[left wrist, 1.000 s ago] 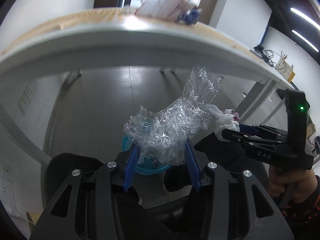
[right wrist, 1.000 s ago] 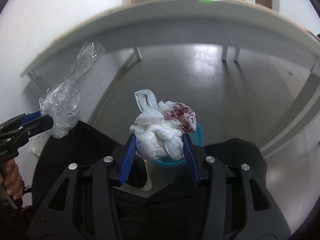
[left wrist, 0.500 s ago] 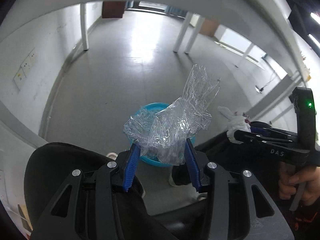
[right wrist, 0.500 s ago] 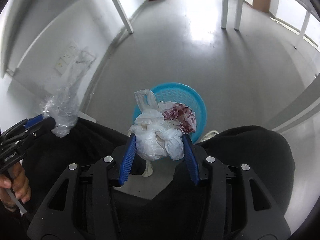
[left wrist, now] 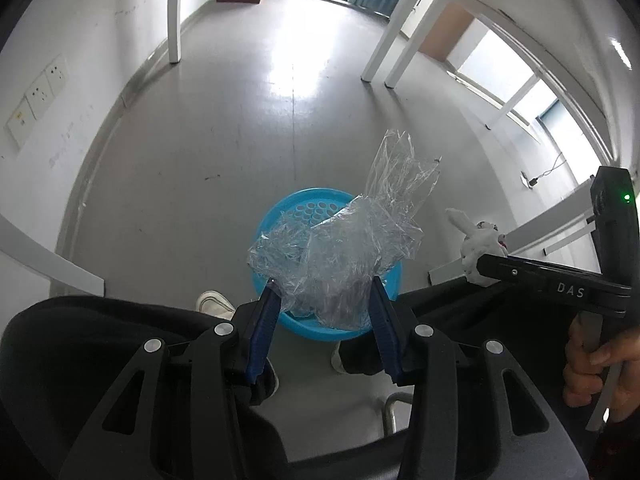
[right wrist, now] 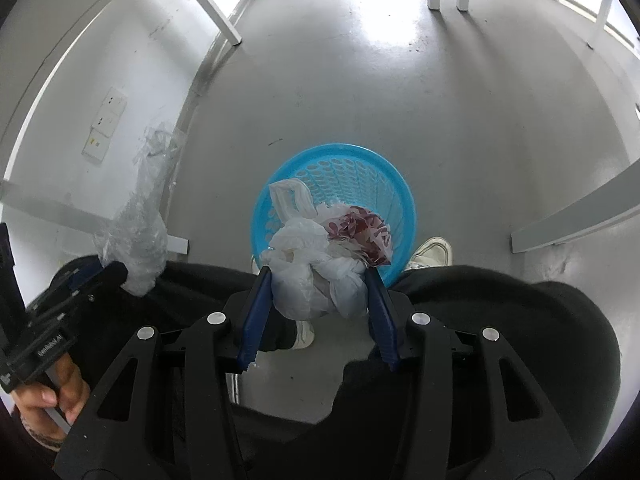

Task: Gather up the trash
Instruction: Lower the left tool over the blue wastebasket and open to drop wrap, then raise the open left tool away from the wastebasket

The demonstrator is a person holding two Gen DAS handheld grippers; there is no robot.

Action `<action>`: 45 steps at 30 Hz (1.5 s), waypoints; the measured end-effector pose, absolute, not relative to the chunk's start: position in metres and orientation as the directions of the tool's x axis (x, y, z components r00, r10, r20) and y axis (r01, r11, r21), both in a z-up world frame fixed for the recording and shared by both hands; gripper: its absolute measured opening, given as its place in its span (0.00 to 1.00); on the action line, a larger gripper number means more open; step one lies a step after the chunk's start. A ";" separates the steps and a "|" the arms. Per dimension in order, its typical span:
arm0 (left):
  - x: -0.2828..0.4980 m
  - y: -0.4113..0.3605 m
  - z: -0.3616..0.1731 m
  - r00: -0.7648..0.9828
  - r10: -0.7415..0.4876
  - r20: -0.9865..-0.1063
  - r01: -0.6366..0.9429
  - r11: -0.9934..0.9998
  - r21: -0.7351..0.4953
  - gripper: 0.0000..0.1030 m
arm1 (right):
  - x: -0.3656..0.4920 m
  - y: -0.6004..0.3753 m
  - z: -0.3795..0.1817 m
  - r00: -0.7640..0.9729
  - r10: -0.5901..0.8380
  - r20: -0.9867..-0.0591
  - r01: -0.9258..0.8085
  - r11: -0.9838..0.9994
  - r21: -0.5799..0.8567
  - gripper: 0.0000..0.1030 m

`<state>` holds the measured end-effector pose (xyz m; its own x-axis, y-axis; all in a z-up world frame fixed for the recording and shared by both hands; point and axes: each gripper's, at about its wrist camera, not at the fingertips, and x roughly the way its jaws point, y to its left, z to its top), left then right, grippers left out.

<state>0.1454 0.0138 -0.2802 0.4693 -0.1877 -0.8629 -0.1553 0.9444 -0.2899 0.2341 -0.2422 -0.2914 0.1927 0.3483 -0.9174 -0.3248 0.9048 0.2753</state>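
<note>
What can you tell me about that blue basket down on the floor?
The blue basket is a round bin of bright blue plastic, its wall pierced with rows of holes. It stands upright and open on the grey floor, close in front of the person's white shoes. As far as it can be seen into, it looks empty. Nothing visibly touches it; both held bundles partly hide it from the cameras.

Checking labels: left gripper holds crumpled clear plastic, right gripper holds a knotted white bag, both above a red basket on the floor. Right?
Not quite: the basket is blue, as the right wrist view shows. The rest holds: left gripper grips crumpled clear plastic, right gripper grips the knotted white bag.
</note>
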 end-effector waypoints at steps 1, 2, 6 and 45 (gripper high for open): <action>0.150 0.014 -0.285 0.462 -0.191 -0.866 -0.162 0.942 -0.294 0.43 | 0.234 -0.241 -0.292 0.192 0.347 -0.918 -0.324 0.905 0.274 0.43; 0.154 0.016 -0.290 0.456 -0.191 -0.869 -0.170 0.940 -0.296 0.43 | 0.239 -0.237 -0.295 0.188 0.343 -0.920 -0.323 0.906 0.272 0.43; 0.171 0.017 -0.310 0.413 -0.203 -0.888 -0.214 0.926 -0.311 0.43 | 0.251 -0.240 -0.308 0.170 0.331 -0.928 -0.313 0.911 0.268 0.43; 0.266 0.022 -0.419 0.174 -0.284 -0.943 -0.374 0.867 -0.330 0.67 | 0.334 -0.208 -0.433 -0.054 0.169 -0.984 -0.165 0.970 0.176 0.66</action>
<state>0.2660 0.0220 -0.4193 0.1736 -0.2844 -0.9428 -0.3740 0.8666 -0.3303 0.3337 -0.2085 -0.4332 -0.0540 0.1691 -0.9841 -0.1652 0.9705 0.1758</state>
